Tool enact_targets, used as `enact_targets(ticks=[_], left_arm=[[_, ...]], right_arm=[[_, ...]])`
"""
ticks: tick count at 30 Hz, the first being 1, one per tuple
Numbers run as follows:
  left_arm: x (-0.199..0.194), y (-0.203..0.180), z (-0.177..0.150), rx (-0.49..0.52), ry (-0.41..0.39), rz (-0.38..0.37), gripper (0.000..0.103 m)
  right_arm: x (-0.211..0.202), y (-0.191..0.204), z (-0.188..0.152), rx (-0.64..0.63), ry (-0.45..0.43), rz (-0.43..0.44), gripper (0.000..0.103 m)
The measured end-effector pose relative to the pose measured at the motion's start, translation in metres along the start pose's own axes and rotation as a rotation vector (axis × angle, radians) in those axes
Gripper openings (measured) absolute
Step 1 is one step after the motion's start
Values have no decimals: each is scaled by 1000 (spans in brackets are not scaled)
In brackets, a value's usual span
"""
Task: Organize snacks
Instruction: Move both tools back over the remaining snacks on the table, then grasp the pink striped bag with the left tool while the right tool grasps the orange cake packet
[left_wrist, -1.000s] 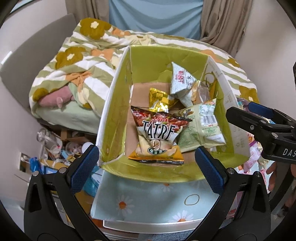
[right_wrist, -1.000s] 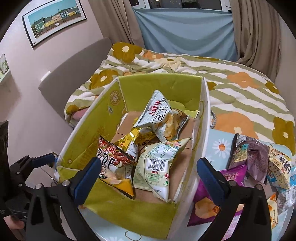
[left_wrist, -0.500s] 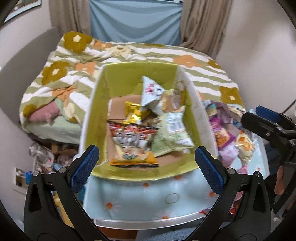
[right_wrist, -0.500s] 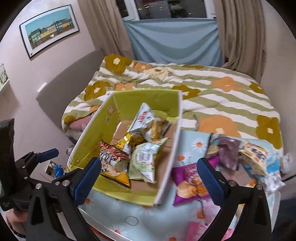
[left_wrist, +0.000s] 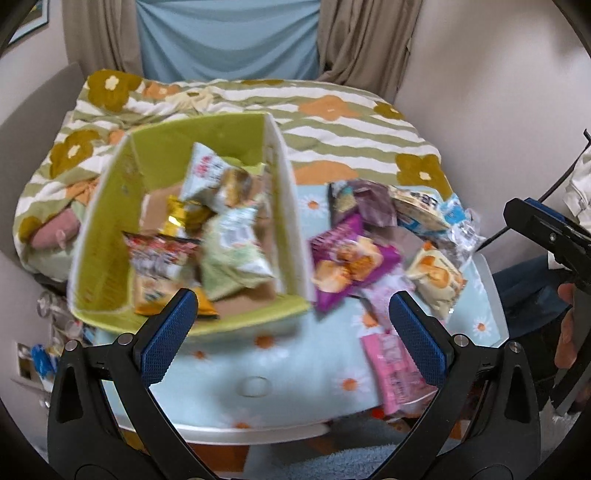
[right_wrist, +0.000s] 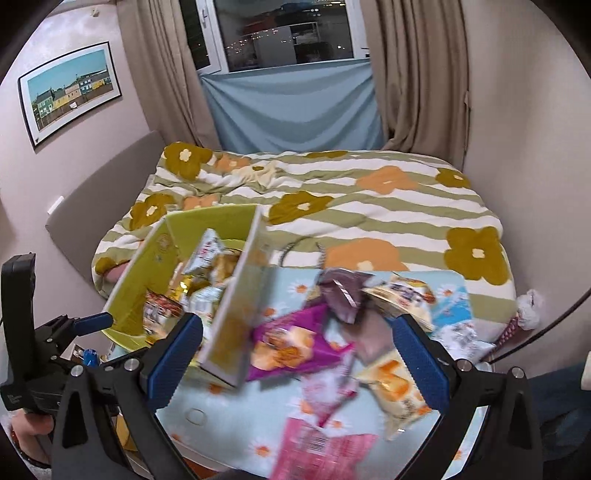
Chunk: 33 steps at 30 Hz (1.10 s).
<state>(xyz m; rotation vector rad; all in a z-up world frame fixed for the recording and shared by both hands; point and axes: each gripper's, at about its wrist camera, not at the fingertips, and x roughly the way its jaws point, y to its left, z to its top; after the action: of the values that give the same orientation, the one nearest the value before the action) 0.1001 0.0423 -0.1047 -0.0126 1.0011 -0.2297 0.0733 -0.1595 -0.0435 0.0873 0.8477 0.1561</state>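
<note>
Snack packets lay partly sorted, both claws empty above the surface.

Several packets sat in the green cardboard box (left_wrist: 110, 236); loose ones, a purple chip bag (left_wrist: 351, 258) among them, lay on the floral surface (left_wrist: 258, 362) beside it. The left claw (left_wrist: 291, 332) and right claw (right_wrist: 295, 354) hovered spread apart, holding nothing. Likely next: picking up a loose packet, the purple bag lying nearest.
</note>
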Motion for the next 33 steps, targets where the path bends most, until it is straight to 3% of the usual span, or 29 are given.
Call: enact_targets(ticks=[7, 16, 20, 33], left_arm=[[30, -72, -30, -39, 83, -6, 103], [81, -130, -85, -126, 208, -36, 103], [104, -145, -102, -136, 267, -18, 103], [153, -156, -120, -152, 335, 38, 103]], right_arm=[[-4, -58, -22, -47, 46, 20, 103], [17, -113, -58, -113, 120, 79, 103], [31, -130, -73, -125, 157, 113, 103], [76, -144, -101, -172, 206, 159, 103]])
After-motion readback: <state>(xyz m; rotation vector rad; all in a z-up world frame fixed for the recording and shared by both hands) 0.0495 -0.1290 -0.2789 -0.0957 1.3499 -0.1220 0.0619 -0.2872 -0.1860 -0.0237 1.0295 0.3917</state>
